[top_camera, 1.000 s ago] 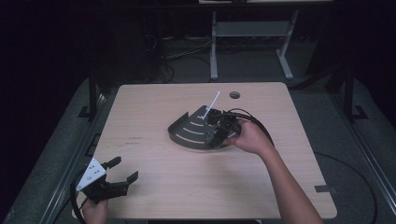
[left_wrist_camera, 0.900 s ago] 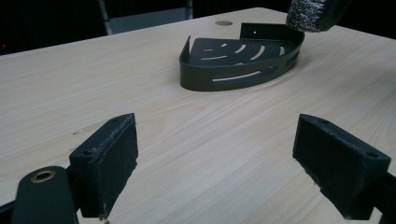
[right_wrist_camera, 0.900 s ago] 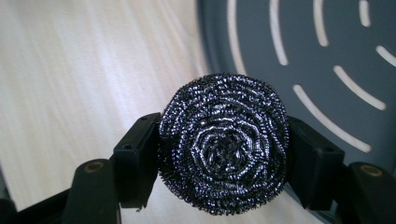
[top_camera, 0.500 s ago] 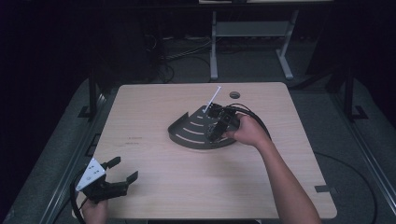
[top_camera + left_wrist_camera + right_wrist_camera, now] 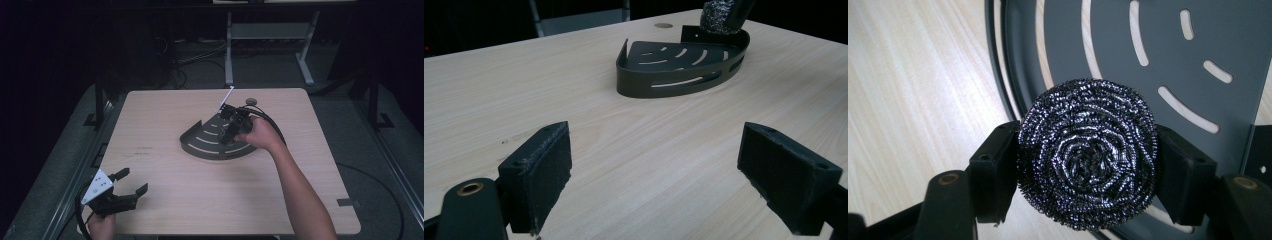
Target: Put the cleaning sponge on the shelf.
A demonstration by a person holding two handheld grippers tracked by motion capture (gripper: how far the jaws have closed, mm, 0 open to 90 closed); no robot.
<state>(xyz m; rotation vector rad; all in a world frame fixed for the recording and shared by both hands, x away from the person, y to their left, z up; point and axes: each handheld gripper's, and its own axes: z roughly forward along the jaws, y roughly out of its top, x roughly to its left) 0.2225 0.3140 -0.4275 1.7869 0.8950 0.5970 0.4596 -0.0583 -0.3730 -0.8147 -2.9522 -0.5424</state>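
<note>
A dark grey quarter-round corner shelf (image 5: 210, 142) (image 5: 674, 67) (image 5: 1148, 45) with curved slots lies on the wooden table (image 5: 165, 120) just right of the middle. My right gripper (image 5: 231, 127) (image 5: 1088, 165) hangs over the shelf's right rim, its jaws shut on a round steel wool scourer (image 5: 1088, 155) (image 5: 719, 17). A thin white stick (image 5: 226, 97) rises from that gripper toward the back. My left gripper (image 5: 131, 184) (image 5: 659, 180) rests at the near left corner of the table, open, with nothing between its pads (image 5: 546, 172).
A small round grommet (image 5: 251, 101) (image 5: 664, 25) sits in the tabletop behind the shelf. A black cable (image 5: 272, 125) loops from the right gripper. A metal stand (image 5: 265, 35) is on the dark floor beyond the table.
The right gripper, holding the scourer, has moved slightly toward the back right over the shelf's rim. The left gripper has stayed in place.
</note>
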